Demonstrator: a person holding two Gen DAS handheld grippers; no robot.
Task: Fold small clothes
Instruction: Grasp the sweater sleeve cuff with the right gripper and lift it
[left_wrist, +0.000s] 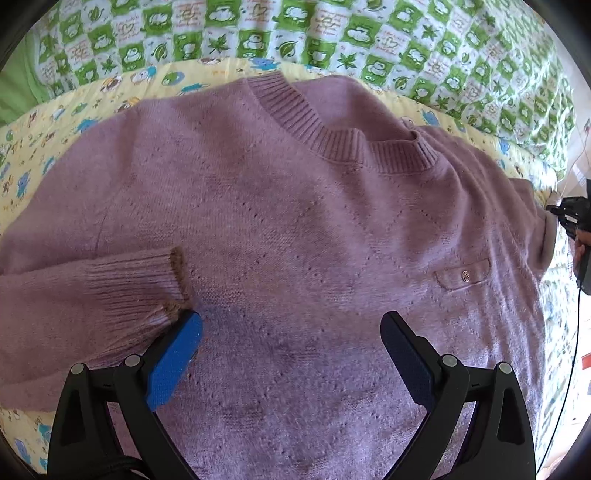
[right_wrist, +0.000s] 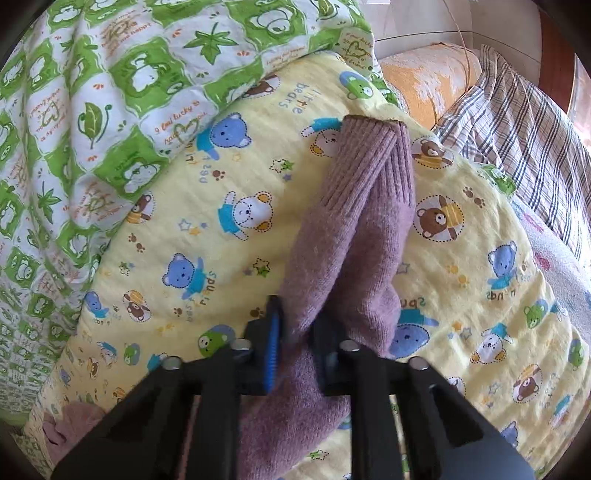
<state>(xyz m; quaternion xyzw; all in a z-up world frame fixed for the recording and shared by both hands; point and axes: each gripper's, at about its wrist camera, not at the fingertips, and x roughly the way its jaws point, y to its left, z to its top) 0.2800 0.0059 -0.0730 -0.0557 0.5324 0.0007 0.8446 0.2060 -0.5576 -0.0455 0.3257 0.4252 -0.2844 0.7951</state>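
A mauve knitted sweater (left_wrist: 295, 229) lies front up on a yellow bear-print blanket (left_wrist: 48, 147). Its left sleeve, ending in a ribbed cuff (left_wrist: 140, 284), is folded across onto the body. My left gripper (left_wrist: 291, 339) is open just above the sweater's front, its blue pad (left_wrist: 173, 362) next to that cuff. My right gripper (right_wrist: 295, 339) is shut on the other sleeve (right_wrist: 332, 258), whose ribbed cuff (right_wrist: 373, 155) points away over the blanket (right_wrist: 207, 229). The right gripper also shows in the left wrist view (left_wrist: 569, 218), at the far right edge.
A green and white leaf-print quilt (left_wrist: 295, 33) lies beyond the yellow blanket; it also shows in the right wrist view (right_wrist: 92, 110). A checked cloth (right_wrist: 517, 122) and an orange towel (right_wrist: 424, 81) lie at the far right. A small pocket flap with a button (left_wrist: 463, 275) sits on the sweater's front.
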